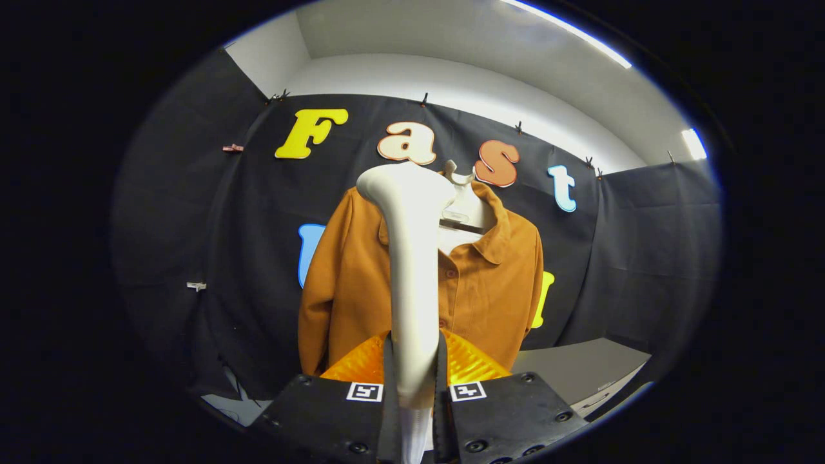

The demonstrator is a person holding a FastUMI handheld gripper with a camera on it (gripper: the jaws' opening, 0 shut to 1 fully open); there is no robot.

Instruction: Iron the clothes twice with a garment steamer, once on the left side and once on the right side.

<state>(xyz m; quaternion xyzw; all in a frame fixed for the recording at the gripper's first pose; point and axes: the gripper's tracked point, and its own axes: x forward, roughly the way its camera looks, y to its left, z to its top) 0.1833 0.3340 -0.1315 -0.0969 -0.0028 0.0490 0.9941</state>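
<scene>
Garment steamer upright between fingers of gripper, both fingers pressed on its handle, head rising beyond fingertips. Shirt on hanger beyond steamer, before booth's cloth wall. Steamer head overlaps shirt's collar area, left of hanger hook. Table lower right of shirt.

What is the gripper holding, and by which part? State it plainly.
The gripper is shut on the garment steamer, both fingers pressing its handle's lower end; its head stands up before the orange shirt.

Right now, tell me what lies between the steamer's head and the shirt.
Nothing that the gripper view shows: the gripper is shut on the white steamer, whose head rises directly before the orange shirt; contact cannot be told.
</scene>
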